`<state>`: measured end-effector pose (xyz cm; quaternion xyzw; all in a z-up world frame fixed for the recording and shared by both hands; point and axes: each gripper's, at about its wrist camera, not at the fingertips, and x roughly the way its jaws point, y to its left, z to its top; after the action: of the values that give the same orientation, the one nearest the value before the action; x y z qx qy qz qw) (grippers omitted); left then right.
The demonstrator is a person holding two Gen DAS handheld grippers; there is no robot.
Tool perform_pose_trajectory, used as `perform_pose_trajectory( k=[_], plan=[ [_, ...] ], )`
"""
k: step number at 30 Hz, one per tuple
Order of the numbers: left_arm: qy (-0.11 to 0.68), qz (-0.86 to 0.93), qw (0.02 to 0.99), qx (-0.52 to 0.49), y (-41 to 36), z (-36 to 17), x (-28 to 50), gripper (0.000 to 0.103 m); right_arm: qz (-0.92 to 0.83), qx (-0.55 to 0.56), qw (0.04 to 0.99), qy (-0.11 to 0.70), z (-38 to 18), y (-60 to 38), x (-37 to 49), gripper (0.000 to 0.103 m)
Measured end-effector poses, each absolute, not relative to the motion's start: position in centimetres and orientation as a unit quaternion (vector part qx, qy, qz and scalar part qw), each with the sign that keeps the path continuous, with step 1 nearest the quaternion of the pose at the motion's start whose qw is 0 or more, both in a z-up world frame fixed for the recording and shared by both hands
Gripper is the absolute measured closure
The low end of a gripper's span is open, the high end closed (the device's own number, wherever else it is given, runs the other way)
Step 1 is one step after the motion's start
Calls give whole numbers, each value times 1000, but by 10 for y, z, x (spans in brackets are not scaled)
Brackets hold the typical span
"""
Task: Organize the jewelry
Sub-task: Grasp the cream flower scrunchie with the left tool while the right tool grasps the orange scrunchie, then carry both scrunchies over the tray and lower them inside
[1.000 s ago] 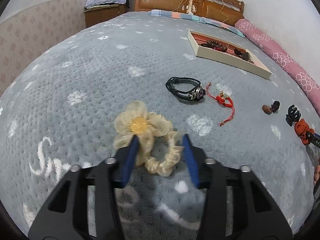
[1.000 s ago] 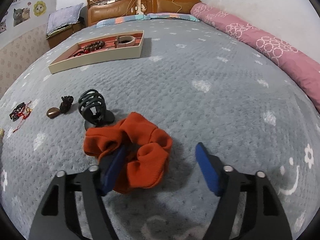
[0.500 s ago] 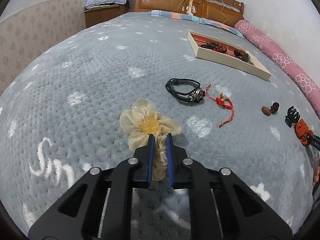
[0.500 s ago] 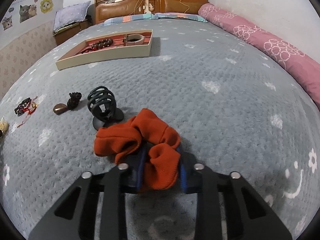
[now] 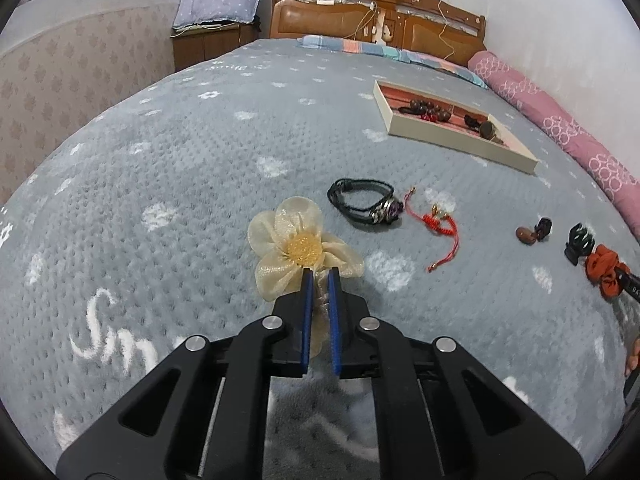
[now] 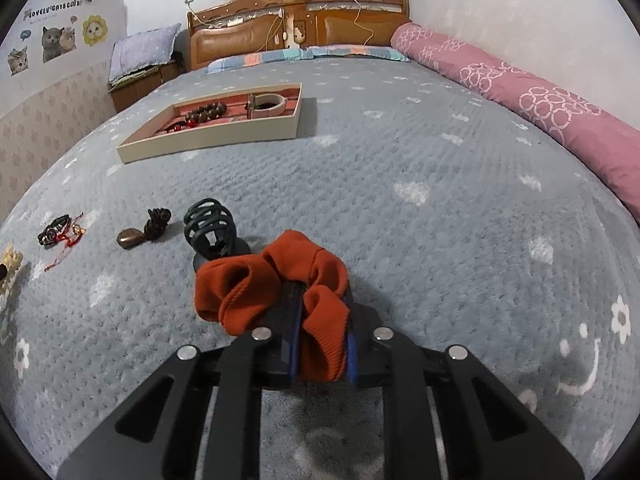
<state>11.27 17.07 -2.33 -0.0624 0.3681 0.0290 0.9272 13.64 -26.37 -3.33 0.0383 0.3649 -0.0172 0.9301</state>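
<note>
Fingers on orange scrunchie

Both wrist cameras sit low and close over the bed, angled down toward the headboard. Each sees the tray; their shared middle ground is probably distorted.
</note>
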Motion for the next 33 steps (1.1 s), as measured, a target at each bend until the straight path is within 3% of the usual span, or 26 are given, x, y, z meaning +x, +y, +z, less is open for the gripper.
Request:
perform_pose_trajectory(
  k=[16, 33],
  plan=[
    [333, -12, 940, -66, 132, 16, 156, 97, -23, 51, 949, 309, 7, -273, 157, 86],
    [320, -61, 944, -52, 67, 48, 261, 97, 0, 38, 959, 280, 54, -244, 258, 86]
  ],
)
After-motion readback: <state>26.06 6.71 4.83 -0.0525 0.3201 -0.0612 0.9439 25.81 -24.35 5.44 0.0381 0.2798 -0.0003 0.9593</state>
